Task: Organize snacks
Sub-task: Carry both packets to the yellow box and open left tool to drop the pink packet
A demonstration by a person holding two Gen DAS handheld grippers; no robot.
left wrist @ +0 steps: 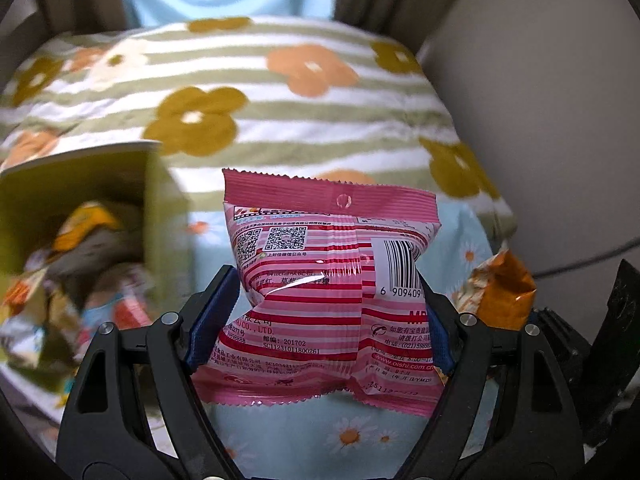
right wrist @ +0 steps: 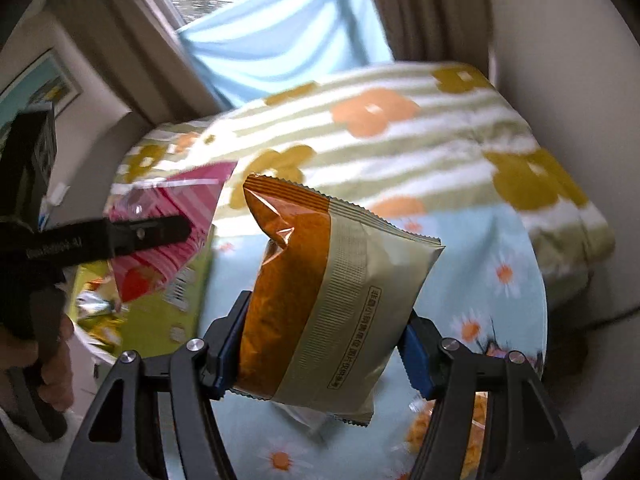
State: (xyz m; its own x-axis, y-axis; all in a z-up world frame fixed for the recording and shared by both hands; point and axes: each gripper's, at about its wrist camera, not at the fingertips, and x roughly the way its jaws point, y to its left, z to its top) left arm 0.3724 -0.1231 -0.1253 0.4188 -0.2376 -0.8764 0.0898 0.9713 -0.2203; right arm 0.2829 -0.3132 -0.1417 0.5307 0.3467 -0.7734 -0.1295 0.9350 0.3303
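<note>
My left gripper (left wrist: 326, 300) is shut on a pink striped snack packet (left wrist: 332, 280), held above the bed with its back label facing me. My right gripper (right wrist: 324, 332) is shut on an orange and beige snack packet (right wrist: 320, 300), held up over the light blue daisy sheet. The pink packet (right wrist: 168, 224) and the left gripper (right wrist: 120, 236) show at the left in the right wrist view, above the green box (right wrist: 188, 300). The orange packet (left wrist: 500, 292) shows at the right in the left wrist view. The green box (left wrist: 156, 208) at the left holds several snack packets.
A folded striped flower blanket (left wrist: 280, 92) lies at the back of the bed. More snack packets (right wrist: 468, 428) lie on the daisy sheet (right wrist: 480, 248) under the right gripper. A curtain and a beige wall are behind.
</note>
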